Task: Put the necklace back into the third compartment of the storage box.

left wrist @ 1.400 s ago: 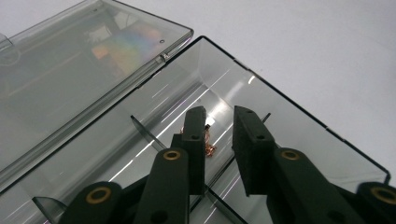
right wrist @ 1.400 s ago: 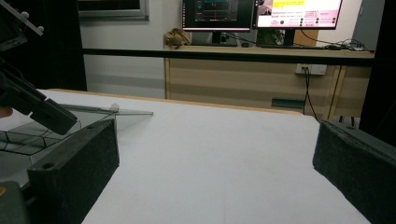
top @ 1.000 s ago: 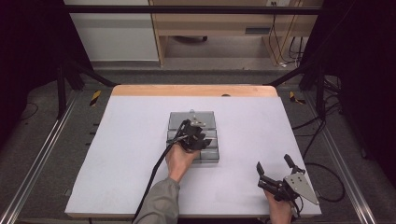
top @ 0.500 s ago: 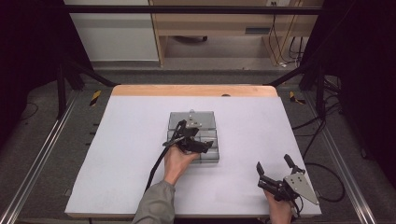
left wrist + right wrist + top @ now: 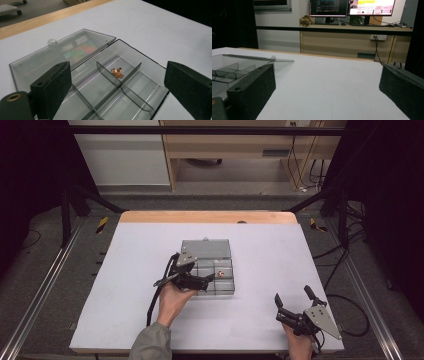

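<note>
Copper bits (image 5: pixel 117 72) in box compartment (image 5: pixel 140 66)

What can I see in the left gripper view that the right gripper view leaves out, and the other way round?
Left gripper view: a small coppery thing lies in one compartment of the open clear box, seen from above, with the left tongs spread wide over it and nothing between them.

Right gripper view: the room beyond the table, with two lit monitors on a wooden desk, past the open, empty right tongs.

Both: the white tabletop, the box with its lid laid open, and its curved dividers.
</note>
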Tool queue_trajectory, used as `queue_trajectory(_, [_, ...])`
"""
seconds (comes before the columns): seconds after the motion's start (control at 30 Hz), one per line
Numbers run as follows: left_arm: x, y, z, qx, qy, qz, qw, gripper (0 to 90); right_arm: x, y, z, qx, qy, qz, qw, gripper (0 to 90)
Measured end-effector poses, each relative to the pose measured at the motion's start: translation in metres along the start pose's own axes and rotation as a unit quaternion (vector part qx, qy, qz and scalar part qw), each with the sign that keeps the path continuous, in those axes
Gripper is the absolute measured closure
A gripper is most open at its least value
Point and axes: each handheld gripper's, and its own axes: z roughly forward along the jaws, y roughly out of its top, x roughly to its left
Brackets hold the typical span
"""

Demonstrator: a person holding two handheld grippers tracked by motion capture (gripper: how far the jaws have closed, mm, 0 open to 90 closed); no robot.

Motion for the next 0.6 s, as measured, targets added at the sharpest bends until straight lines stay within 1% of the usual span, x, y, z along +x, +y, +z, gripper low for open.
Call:
queue_trajectory(0.03, [0.000, 0.000, 0.000, 0.000, 0.000, 0.000, 1.0000, 7.2, 0.000, 0.000, 0.000, 0.000, 0.000, 0.000, 1.0000, 1.1])
queue_trajectory(0.13, [0.004, -0.008, -0.017, -0.016, 0.009, -0.009, 0.9998, 7.3, 0.000, 0.000, 0.000, 0.000, 0.000, 0.001, 1.0000, 1.1])
queue_trajectory(0.17, [0.005, -0.010, -0.021, -0.022, 0.012, -0.008, 0.9996, 7.1, 0.000, 0.000, 0.000, -0.001, 0.000, 0.000, 1.0000, 1.1])
queue_trajectory(0.23, [0.009, -0.018, -0.034, -0.038, 0.016, -0.016, 0.9990, 7.4, 0.000, 0.000, 0.000, -0.001, 0.000, 0.000, 1.0000, 1.1])
queue_trajectory(0.3, [0.011, -0.021, -0.042, -0.039, 0.020, -0.021, 0.9988, 7.2, 0.000, 0.000, 0.000, -0.001, 0.000, 0.001, 1.0000, 1.1])
queue_trajectory(0.37, [0.013, -0.025, -0.051, -0.050, 0.027, -0.020, 0.9982, 7.8, 0.000, 0.000, 0.000, -0.001, 0.000, 0.000, 1.0000, 1.1])
queue_trajectory(0.4, [0.015, -0.030, -0.060, -0.054, 0.034, -0.021, 0.9978, 7.8, 0.000, 0.000, 0.000, -0.001, 0.000, 0.000, 1.0000, 1.0])
queue_trajectory(0.43, [0.015, -0.030, -0.060, -0.054, 0.034, -0.021, 0.9978, 7.8, 0.000, 0.000, 0.000, -0.001, 0.000, 0.000, 1.0000, 1.0])
queue_trajectory(0.47, [0.017, -0.035, -0.068, -0.062, 0.040, -0.024, 0.9970, 7.8, 0.000, 0.000, 0.000, -0.001, 0.000, 0.001, 1.0000, 1.0])
queue_trajectory(0.5, [0.017, -0.035, -0.068, -0.062, 0.040, -0.024, 0.9970, 7.8, 0.000, 0.000, 0.000, -0.001, 0.000, 0.001, 1.0000, 1.0])
queue_trajectory(0.57, [0.018, -0.040, -0.077, -0.068, 0.046, -0.024, 0.9963, 7.8, 0.000, 0.000, 0.000, -0.001, 0.000, 0.001, 1.0000, 1.0])
queue_trajectory(0.6, [0.020, -0.044, -0.084, -0.074, 0.051, -0.025, 0.9956, 7.8, 0.000, 0.000, 0.000, -0.002, 0.000, 0.000, 1.0000, 1.0])
